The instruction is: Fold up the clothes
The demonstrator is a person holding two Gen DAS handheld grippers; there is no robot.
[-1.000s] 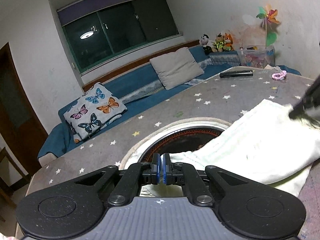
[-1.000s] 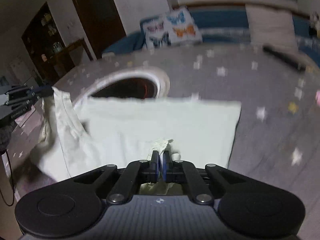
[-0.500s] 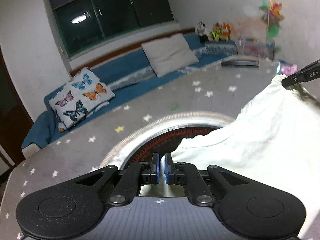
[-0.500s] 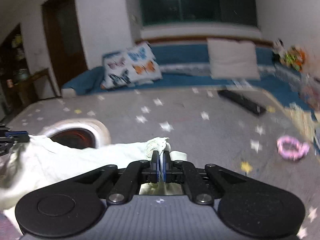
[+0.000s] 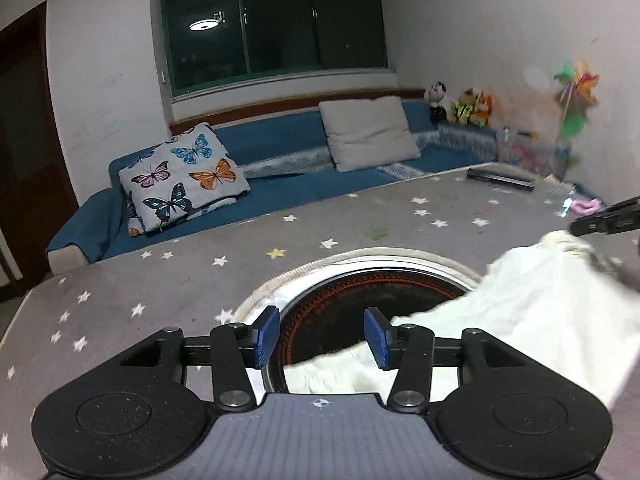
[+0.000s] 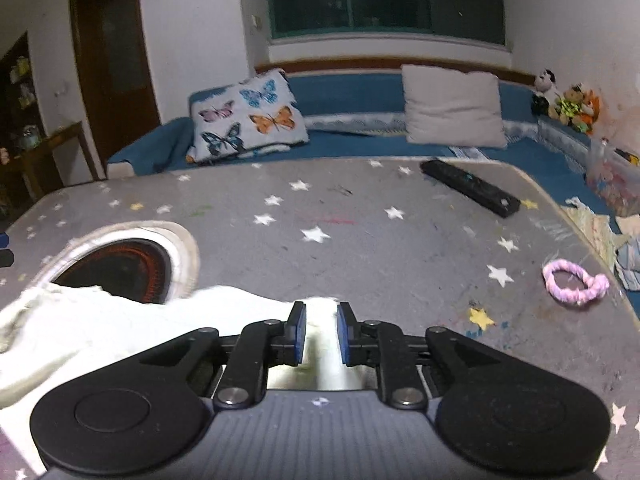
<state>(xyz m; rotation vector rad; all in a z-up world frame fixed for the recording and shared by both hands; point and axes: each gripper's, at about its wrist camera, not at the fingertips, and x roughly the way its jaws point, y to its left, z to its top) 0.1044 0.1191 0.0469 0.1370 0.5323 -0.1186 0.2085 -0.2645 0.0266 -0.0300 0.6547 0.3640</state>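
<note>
Both tongs stand with their jaws apart and grip nothing. Left tongs [image 5: 322,330] hover above the round dark opening [image 5: 372,304] cut into the star-printed bench [image 5: 180,276], their blue pads well spread; the pale cloth [image 5: 520,320] lies at about three o'clock from them, one edge just behind the right-hand pad. Right tongs [image 6: 321,330] are parted less widely, and the cloth [image 6: 160,332] shows bright in the gap between the pads, so it is loose there, not pinched.

The cloth rests on the bench near the lower edge of both views, bunched and uneven, with part of it draped over the rim of the opening.

Judging from this, a fold has just been laid down, or the cloth was dropped for a fresh grip. The main risk is that hole: a loose edge hanging over it may slide in and drag the layers out of line. Soft fabric like this also creeps when released, so the fold may spring open or end up crooked. A regrip taken on one layer only would pull the stack apart.

At one o'clock in the right view lie a black remote [image 6: 470,192] and, at three o'clock, a pink ring [image 6: 574,286], both well apart from the cloth; a wide sweep could still catch them.
</note>
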